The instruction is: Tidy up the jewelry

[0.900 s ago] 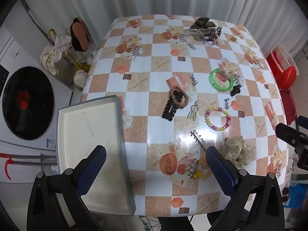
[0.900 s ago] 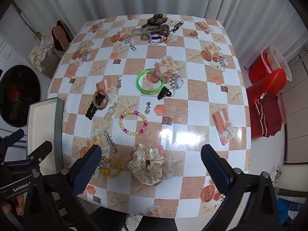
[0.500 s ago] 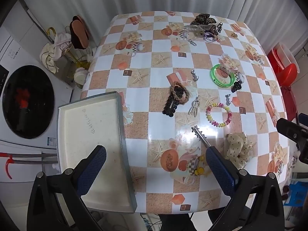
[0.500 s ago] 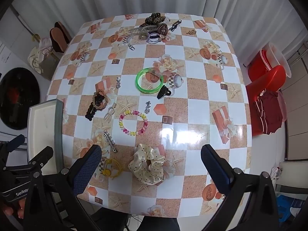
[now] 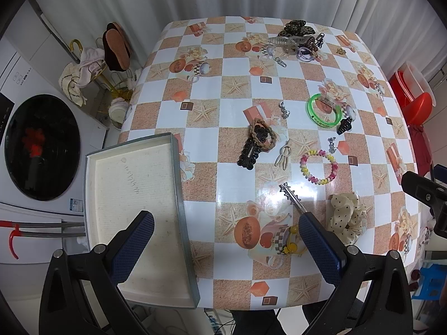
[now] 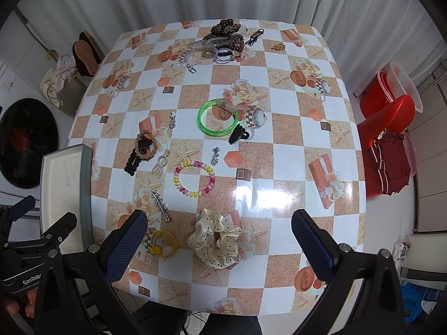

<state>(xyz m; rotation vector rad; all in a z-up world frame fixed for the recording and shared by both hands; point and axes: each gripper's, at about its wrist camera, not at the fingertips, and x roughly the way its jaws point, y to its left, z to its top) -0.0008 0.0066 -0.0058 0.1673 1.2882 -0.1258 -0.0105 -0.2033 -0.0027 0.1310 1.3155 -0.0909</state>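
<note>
Satin scrunchie (image 6: 215, 237), cream w/ black dots, lies nearest the right gripper (image 6: 219, 240), directly below the gap between its pads. Both tongs are released: right gripper fully spread, nothing held; left gripper (image 5: 226, 240) likewise spread and empty, poised over the boundary between tray (image 5: 178, 173) and table (image 6: 293, 167).

Item locations, approx.:
- Tray: at table's left edge, partly overhanging, nothing seen inside.
- Yellow hair tie (image 6: 163, 243): just left of scrunchie, beside the right gripper's left pad.
- Silver clip (image 6: 160, 205): just beyond the tie.
- Bead bracelet (image 6: 194, 178), green bangle (image 6: 218, 117), black claw clip (image 6: 237, 136), beige clip (image 6: 159, 164) and black barrette w/ braided tie (image 6: 141, 152): mid-table, near each other but mostly apart.
- A further cluster of hair accessories (image 6: 220, 42): far edge.

Step in hand is judged to be the first pick; sorting is not yet begun. Recommended procedure:
1. Scrunchie is to be taken first by the right gripper; descent should be straight down, pads straddling the fabric ring.
2. Closure should be firm, as satin is likely to compress and slip.
3. Yellow tie should be kept clear of the left pad to avoid dragging it.
4. Flat metal items are probably harder; pads should be set low, against the oilcloth.
</note>
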